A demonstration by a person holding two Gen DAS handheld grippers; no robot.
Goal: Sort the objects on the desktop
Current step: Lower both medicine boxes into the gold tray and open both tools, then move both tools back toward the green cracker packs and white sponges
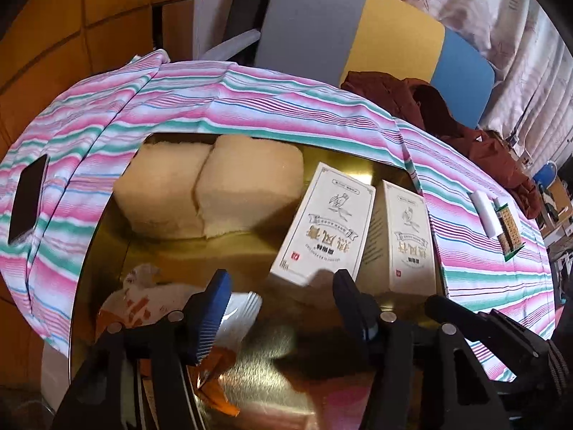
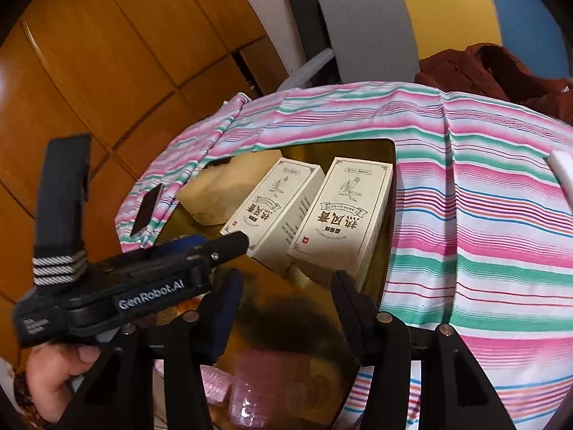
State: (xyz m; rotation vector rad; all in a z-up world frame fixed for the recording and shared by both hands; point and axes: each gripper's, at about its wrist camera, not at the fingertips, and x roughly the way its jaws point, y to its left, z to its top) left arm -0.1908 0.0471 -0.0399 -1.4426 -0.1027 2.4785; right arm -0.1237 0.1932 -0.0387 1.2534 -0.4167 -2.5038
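Note:
A shiny gold tray [image 1: 172, 251] lies on the striped cloth. In it stand two white cartons with Chinese lettering [image 1: 324, 225] [image 1: 408, 240], two beige sponge blocks [image 1: 215, 190] and an orange-and-white packet [image 1: 143, 301]. My left gripper [image 1: 283, 304] is open and empty over the tray's near part, just short of the left carton. In the right wrist view my right gripper [image 2: 286, 308] is open and empty above the tray [image 2: 388, 165], near the cartons [image 2: 340, 215] [image 2: 272, 208]. The left gripper's body [image 2: 143, 286] crosses in front at left. A pink wrapped item [image 2: 258, 387] lies below.
A black phone [image 1: 27, 204] lies on the cloth at left. A white bar [image 1: 483, 211] and a green snack packet [image 1: 508, 229] lie at right. A brown jacket [image 1: 447, 114] and a grey, yellow and blue chair [image 1: 358, 32] are behind the table.

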